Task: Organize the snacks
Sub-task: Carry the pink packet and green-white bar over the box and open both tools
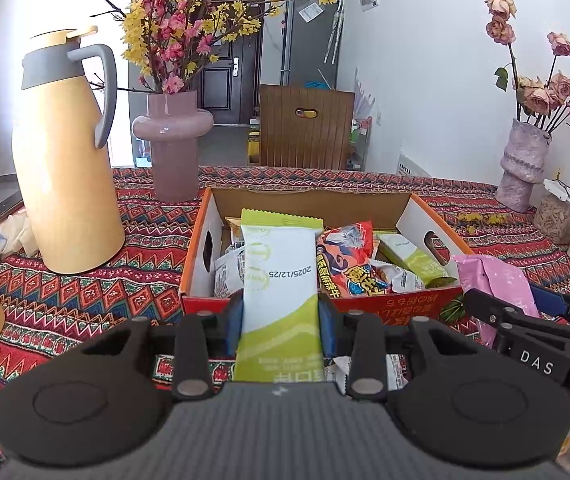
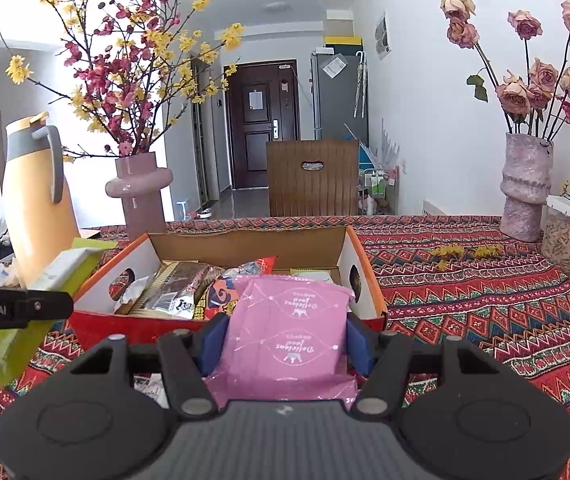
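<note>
Patterned tablecloth (image 1: 85, 292), snack box (image 1: 365, 304) dead ahead; left gripper (image 1: 281, 320) clamps a green-and-white packet (image 1: 279, 288), right gripper (image 2: 285, 344) pinches a pink packet (image 2: 289, 332).

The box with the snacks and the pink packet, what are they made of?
The box looks like cardboard: plain brown inside, printed red and orange outside, with a ragged torn top edge and cut handle holes. The pink packet, clamped in the right gripper, looks like thin plastic film with a soft sheen: it crinkles and has a zigzag sealed end.
</note>
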The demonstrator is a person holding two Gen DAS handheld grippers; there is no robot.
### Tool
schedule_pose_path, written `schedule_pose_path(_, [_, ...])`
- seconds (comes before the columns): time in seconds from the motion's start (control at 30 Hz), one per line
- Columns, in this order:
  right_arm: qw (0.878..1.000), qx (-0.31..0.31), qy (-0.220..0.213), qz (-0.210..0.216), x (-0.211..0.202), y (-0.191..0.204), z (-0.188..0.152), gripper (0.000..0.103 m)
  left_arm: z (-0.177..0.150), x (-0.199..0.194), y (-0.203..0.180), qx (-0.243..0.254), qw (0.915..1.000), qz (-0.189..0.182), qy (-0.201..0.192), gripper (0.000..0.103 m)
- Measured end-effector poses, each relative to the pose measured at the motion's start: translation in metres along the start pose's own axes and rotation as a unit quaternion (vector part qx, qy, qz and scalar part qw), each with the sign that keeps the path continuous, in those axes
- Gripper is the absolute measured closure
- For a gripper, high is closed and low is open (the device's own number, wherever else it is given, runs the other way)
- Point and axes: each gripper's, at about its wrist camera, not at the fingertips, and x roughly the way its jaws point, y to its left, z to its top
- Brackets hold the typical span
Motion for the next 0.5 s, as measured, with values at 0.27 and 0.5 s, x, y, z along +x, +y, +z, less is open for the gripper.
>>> schedule_pose_path(0.27, [1.0,-0.006,-0.006,0.002,0.019,0.003,0.016,0.042,0.012,0.015,-0.001,0.002,1.0,0.0,-0.003,0.065])
schedule_pose_path(0.5, [1.0,-0.008,-0.002,0.001,0.036,0.002,0.025,0.042,0.022,0.03,-0.002,0.0,1.0,0.0,-0.001,0.065])
